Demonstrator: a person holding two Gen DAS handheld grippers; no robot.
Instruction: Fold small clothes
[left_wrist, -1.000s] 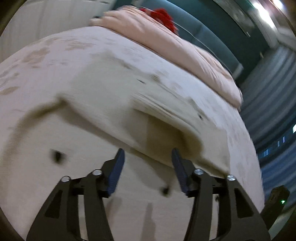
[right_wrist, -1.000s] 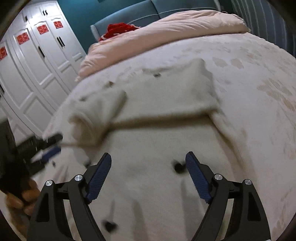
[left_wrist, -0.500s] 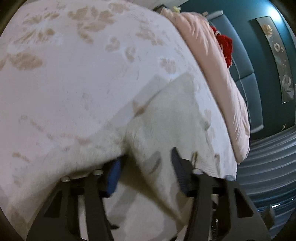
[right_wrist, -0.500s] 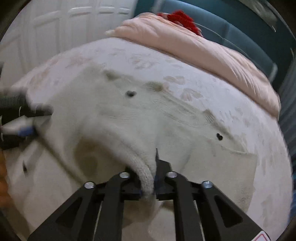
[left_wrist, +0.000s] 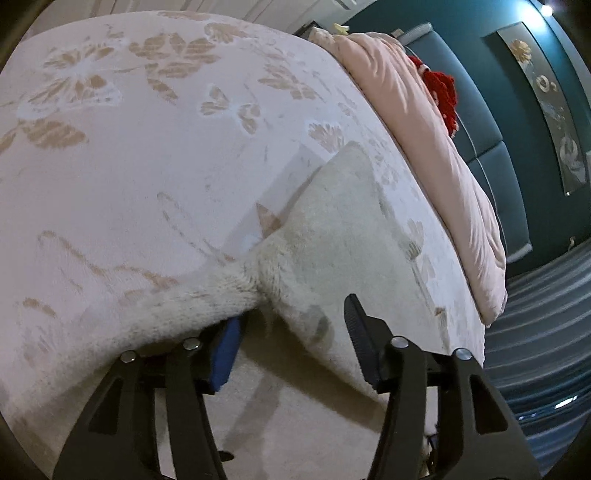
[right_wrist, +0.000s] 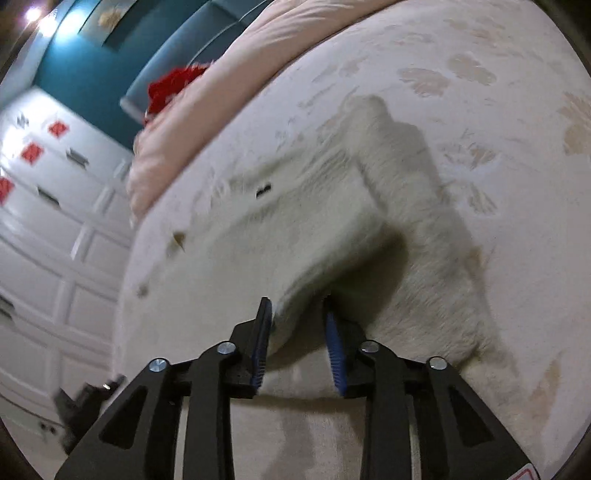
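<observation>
One bed (left_wrist: 155, 155) fills both views, its pale cover printed with tan leaves; one smooth pink quilt (left_wrist: 424, 155) lies along its far edge. One fuzzy cream sweater (right_wrist: 332, 236) is spread on the bed, partly folded. The left hand-held gripper (left_wrist: 291, 332) has just been opening, fleece lying between its jaws, unpinched. The right hand-held gripper (right_wrist: 297, 332) has also been opening, a thick fold between its loosened blue pads.
</observation>
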